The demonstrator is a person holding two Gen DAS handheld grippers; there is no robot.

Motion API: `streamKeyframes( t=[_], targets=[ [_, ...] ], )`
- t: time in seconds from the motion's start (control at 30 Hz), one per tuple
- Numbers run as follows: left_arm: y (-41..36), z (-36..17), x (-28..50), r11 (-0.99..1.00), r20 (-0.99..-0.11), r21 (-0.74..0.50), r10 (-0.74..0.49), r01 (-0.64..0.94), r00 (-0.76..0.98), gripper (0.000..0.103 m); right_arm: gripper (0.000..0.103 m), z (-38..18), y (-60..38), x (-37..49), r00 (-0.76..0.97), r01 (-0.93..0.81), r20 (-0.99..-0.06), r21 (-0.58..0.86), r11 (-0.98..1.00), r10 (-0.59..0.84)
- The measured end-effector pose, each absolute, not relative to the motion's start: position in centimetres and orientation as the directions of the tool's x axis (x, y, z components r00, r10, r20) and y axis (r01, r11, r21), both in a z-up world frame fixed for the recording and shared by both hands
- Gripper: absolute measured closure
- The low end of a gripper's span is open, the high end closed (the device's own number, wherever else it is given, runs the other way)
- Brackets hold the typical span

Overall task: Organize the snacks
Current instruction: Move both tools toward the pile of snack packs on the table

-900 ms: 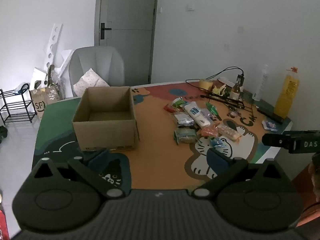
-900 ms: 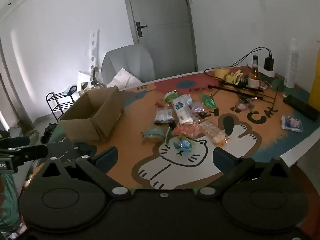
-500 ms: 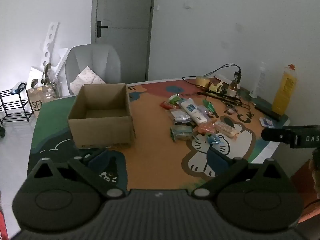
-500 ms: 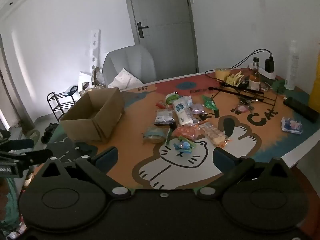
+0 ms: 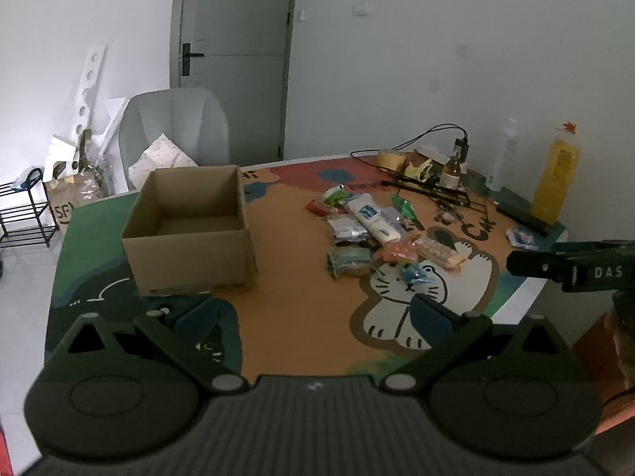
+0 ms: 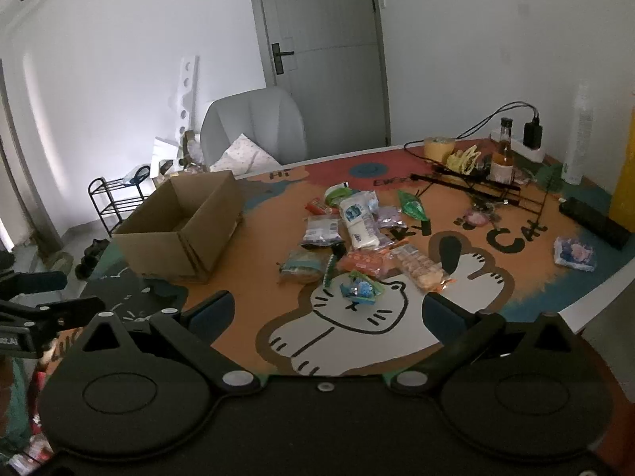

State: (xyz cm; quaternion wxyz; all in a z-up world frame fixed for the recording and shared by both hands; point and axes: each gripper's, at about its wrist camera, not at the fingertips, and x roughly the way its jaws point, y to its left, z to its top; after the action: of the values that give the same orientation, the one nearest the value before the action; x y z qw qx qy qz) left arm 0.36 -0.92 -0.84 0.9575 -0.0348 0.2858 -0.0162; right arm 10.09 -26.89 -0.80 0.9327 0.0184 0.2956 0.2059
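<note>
Hovering wide open and empty, both sets of fingers (image 6: pixel 325 309) (image 5: pixel 313 313) wait; the snacks (image 6: pixel 357 246) lie just ahead of the right ones, the box (image 5: pixel 190 234) ahead of the left.

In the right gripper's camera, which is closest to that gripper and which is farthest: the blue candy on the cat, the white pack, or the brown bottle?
1. Blue candy, just ahead of the right gripper, on the cat's head.
2. White pack, mid-table in the snack pile.
3. Brown bottle, far back right, by the cables.

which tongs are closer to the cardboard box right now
Left. The left tongs hang open just in front of the cardboard box, their left finger close below its near wall. The right tongs are open over the cat drawing, with the box off to their left.
</note>
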Motion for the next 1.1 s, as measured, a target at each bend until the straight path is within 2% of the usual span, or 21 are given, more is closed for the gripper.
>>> streamKeyframes(
  t=[1.1],
  targets=[
    [-0.66, -0.4, 0.04, 0.996, -0.53, -0.088, -0.067, 0.023, 0.845, 0.0, 0.0, -0.51, -26.76, 9.9, 0.745, -0.396, -0.527, 0.144, 0.907, 0.409]
  ],
)
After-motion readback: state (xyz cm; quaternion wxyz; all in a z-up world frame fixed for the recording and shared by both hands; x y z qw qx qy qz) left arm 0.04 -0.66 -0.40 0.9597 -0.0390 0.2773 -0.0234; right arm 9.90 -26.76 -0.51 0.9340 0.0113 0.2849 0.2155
